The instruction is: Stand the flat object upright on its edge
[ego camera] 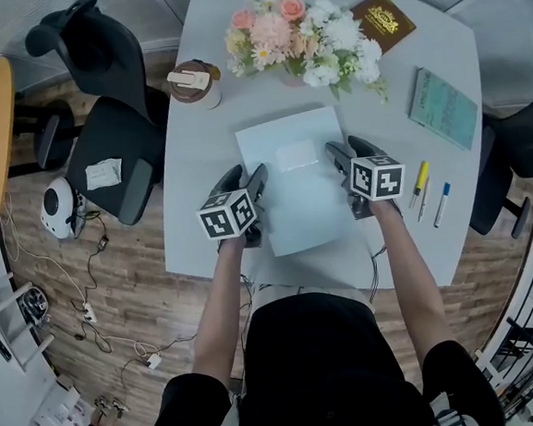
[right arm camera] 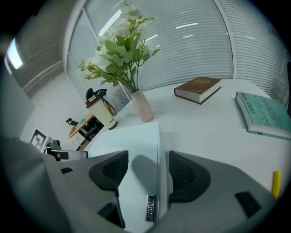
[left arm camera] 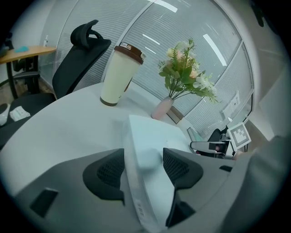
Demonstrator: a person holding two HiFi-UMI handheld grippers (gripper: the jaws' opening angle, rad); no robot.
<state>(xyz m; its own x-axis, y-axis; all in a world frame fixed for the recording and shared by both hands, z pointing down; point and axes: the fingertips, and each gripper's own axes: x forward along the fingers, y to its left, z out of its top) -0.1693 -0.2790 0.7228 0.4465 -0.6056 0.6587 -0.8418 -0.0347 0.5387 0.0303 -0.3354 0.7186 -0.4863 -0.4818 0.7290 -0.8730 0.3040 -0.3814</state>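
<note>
A thin, pale blue-white flat slab (ego camera: pixel 295 196) lies flat on the white table (ego camera: pixel 202 222) in front of the person. My left gripper (ego camera: pixel 247 174) sits at its left edge and my right gripper (ego camera: pixel 347 145) at its right edge. In the left gripper view the slab's edge (left arm camera: pixel 136 182) runs between the spread jaws of the left gripper (left arm camera: pixel 143 166), with a gap at the pads. The right gripper view shows the same: the right gripper (right arm camera: pixel 148 168) straddles the slab's (right arm camera: pixel 132 145) right edge, jaws wide, pads not pressing on it.
A vase of flowers (ego camera: pixel 302 37) and a lidded coffee cup (ego camera: pixel 195 82) stand beyond the slab. A brown book (ego camera: pixel 382 19), a teal book (ego camera: pixel 443 107) and two pens (ego camera: pixel 420 185) lie to the right. Black office chairs (ego camera: pixel 112 147) stand off the table's left side.
</note>
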